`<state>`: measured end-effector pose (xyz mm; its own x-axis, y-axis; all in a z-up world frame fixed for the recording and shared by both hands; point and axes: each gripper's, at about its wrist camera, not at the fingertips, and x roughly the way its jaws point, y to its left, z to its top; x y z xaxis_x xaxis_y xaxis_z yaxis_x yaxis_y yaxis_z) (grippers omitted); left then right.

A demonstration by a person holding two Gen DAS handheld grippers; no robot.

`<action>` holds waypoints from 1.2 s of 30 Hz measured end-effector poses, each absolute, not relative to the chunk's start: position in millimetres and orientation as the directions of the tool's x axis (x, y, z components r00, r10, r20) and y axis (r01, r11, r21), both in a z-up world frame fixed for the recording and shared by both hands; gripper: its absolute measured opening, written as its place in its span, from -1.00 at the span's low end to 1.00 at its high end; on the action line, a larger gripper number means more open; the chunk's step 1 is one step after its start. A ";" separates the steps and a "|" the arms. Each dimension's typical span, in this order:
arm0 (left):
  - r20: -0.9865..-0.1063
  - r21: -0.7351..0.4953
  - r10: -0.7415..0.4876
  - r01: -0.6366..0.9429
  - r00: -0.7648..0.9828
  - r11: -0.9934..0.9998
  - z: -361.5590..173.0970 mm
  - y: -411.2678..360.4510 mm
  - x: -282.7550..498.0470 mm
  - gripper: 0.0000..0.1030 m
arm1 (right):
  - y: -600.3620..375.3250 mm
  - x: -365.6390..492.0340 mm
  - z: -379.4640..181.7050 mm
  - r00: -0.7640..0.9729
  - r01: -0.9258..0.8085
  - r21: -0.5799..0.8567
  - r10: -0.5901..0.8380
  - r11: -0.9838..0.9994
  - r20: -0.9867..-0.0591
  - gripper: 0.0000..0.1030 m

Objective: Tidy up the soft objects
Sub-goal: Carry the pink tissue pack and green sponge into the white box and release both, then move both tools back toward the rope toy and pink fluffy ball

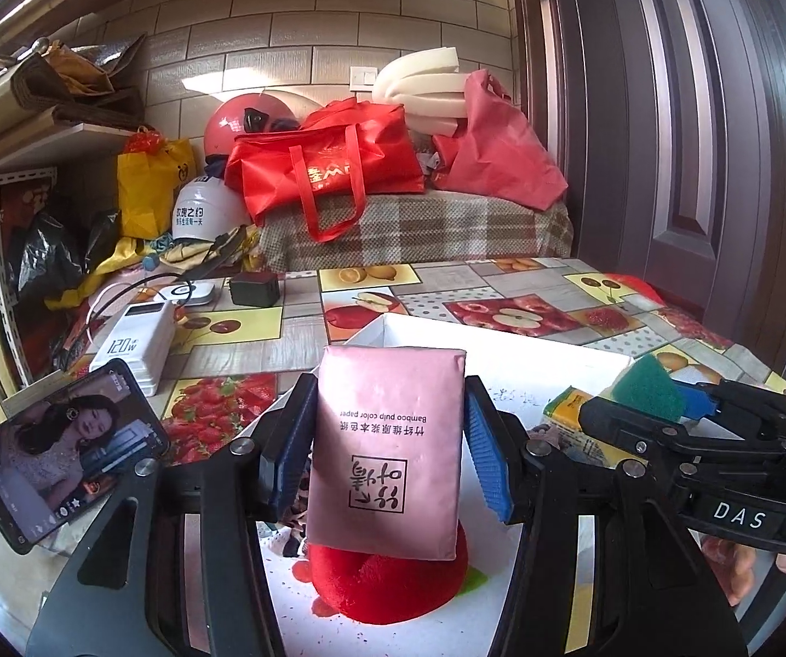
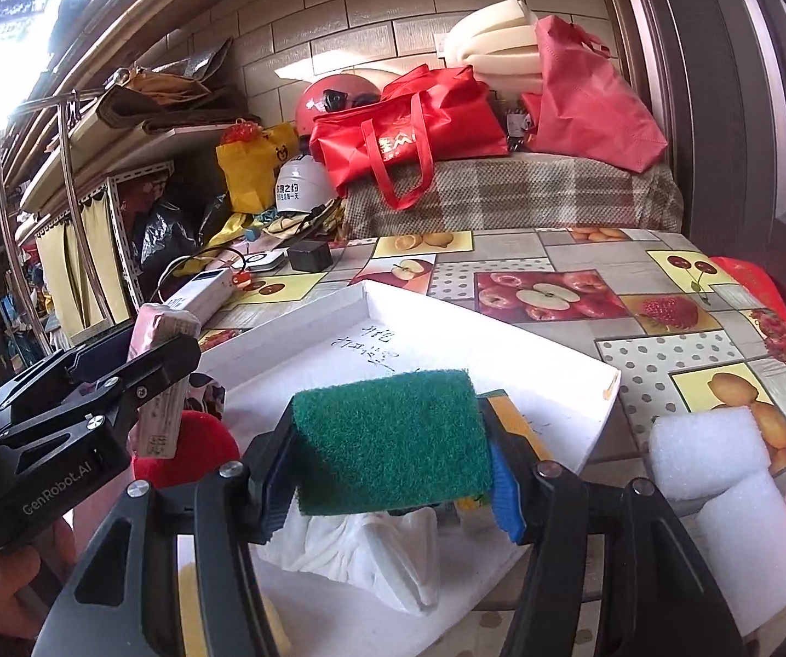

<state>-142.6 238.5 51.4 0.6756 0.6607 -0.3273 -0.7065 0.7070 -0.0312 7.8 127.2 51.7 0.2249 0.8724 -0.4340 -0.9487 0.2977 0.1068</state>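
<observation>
The table (image 2: 584, 268), covered in a fruit-print cloth, extends ahead of both grippers; the shallow white tray (image 2: 502, 339) lies on it directly beneath and in front of them, with handwriting on its floor. The left gripper (image 1: 387, 438) holds the pink tissue pack (image 1: 387, 449) upright between its blue pads (image 1: 488, 460), above the tray; the pack's right edge appears slightly clear of the right pad, so full clamping cannot be confirmed. Below that pack, in the tray, sits a red plush item (image 1: 387, 586). The right gripper (image 2: 393, 449) grips the green scouring pad (image 2: 390, 438) across its width, both pads pressed to its sides, over the tray's near part; a crumpled white cloth (image 2: 371, 553) lies just under it. To the right of the right gripper, outside the tray, two white foam blocks (image 2: 721, 471) rest on the table, touching. To the left of the left gripper stand a phone (image 1: 64, 449) and a white power bank (image 1: 135, 345).
</observation>
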 end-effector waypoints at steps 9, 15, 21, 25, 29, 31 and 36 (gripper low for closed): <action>-0.315 -0.049 0.690 -0.738 0.651 0.673 51.1 239.5 -152.8 1.00 | 125.4 14.8 52.0 0.266 -0.929 0.120 0.859 0.349 -0.438 0.69; -0.250 -0.020 0.720 -0.747 0.647 0.664 55.1 226.7 -160.2 1.00 | 124.2 5.9 54.9 0.287 -0.934 0.080 0.866 0.347 -0.410 0.70; -0.249 -0.062 0.737 -0.770 0.628 0.635 55.1 233.4 -168.8 1.00 | 119.2 10.8 55.9 0.287 -0.931 0.105 0.878 0.351 -0.384 0.70; -0.248 -0.085 0.746 -0.781 0.618 0.618 54.9 237.1 -173.3 1.00 | 111.6 14.3 57.3 0.296 -0.923 0.135 0.889 0.360 -0.350 0.70; -0.249 -0.081 0.751 -0.785 0.612 0.614 54.2 234.7 -173.6 1.00 | 101.7 16.8 59.3 0.299 -0.918 0.168 0.905 0.360 -0.302 0.70; -0.247 -0.068 0.749 -0.782 0.615 0.620 53.7 231.4 -172.6 1.00 | 99.4 18.7 58.8 0.302 -0.914 0.179 0.904 0.365 -0.302 0.70; -0.241 -0.038 0.747 -0.776 0.619 0.630 53.5 223.0 -168.8 1.00 | 93.5 25.7 57.6 0.305 -0.900 0.219 0.904 0.377 -0.300 0.70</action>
